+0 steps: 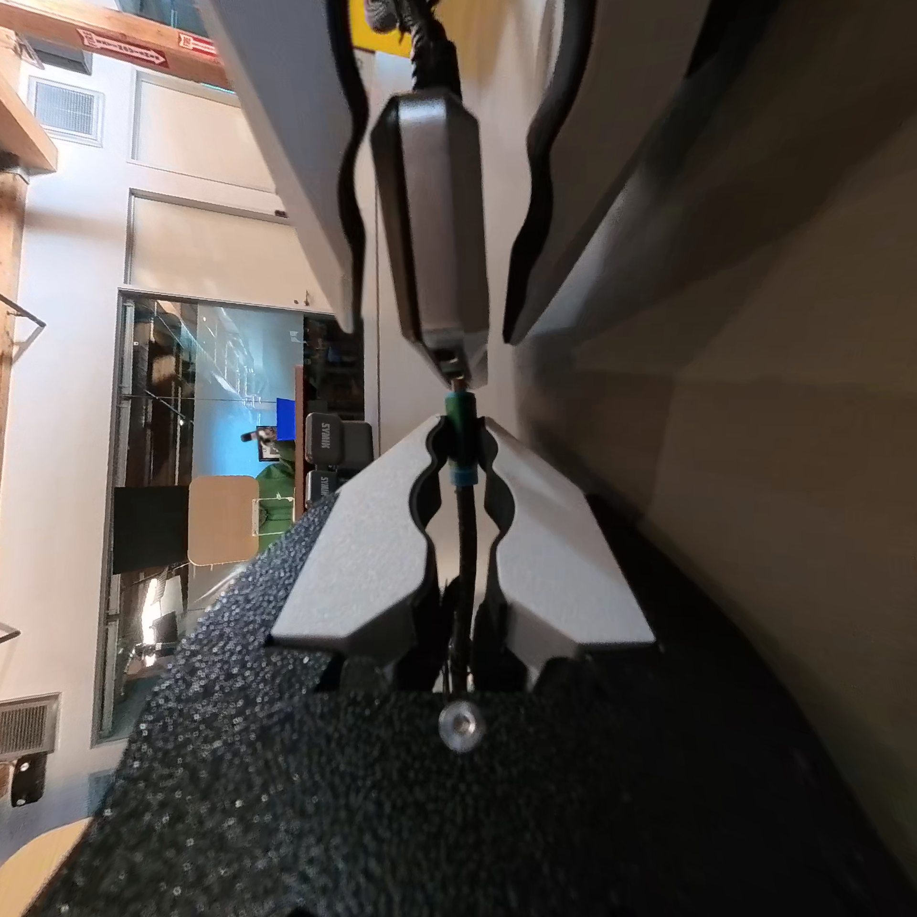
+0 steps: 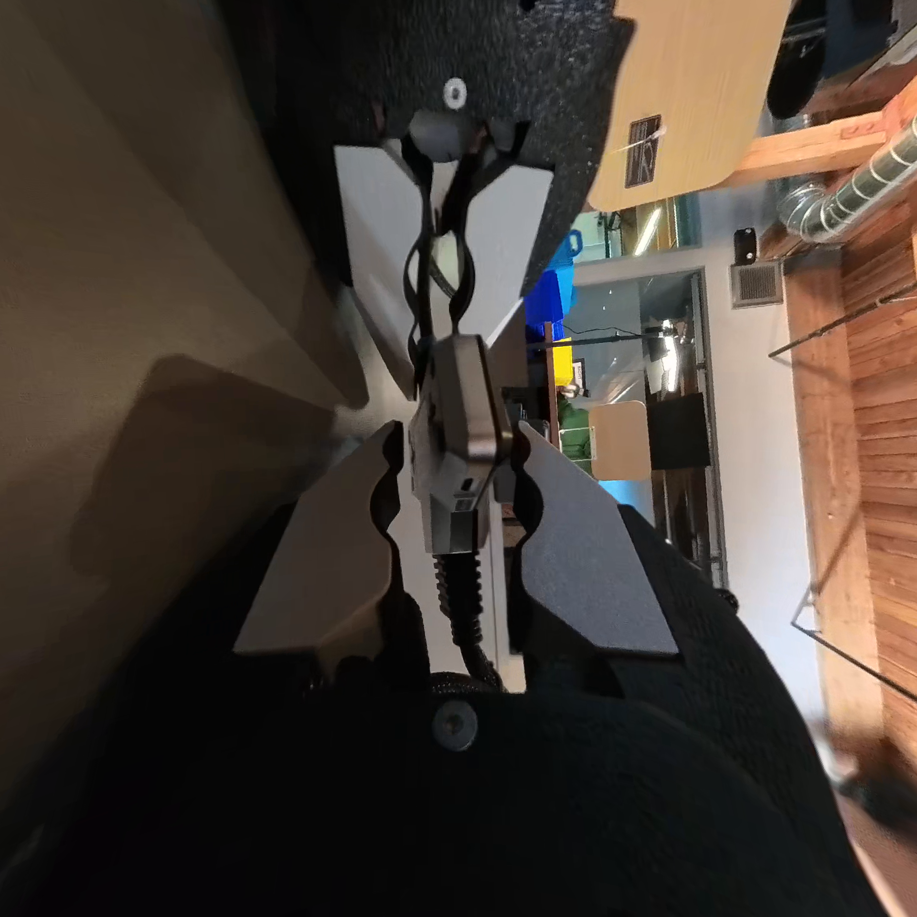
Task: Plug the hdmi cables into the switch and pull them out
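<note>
Both views are rolled sideways. In the left wrist view a white wall fills the nine o'clock side, with a wooden beam at eleven and a glass partition near centre-left. A pale, shadowed surface runs from one to four o'clock. At centre, the left gripper is clenched on a green-and-blue plug whose black cable trails back between the fingers. Its metal tip touches the lower end of the grey switch at twelve o'clock. The right gripper reaches in from the top, its jaws flanking the switch without visibly touching it.

In the right wrist view the same pale surface fills nine o'clock. At centre the right gripper grasps the switch, and a ribbed black connector enters its near end. A wood-plank wall and a silver duct lie between one and three o'clock.
</note>
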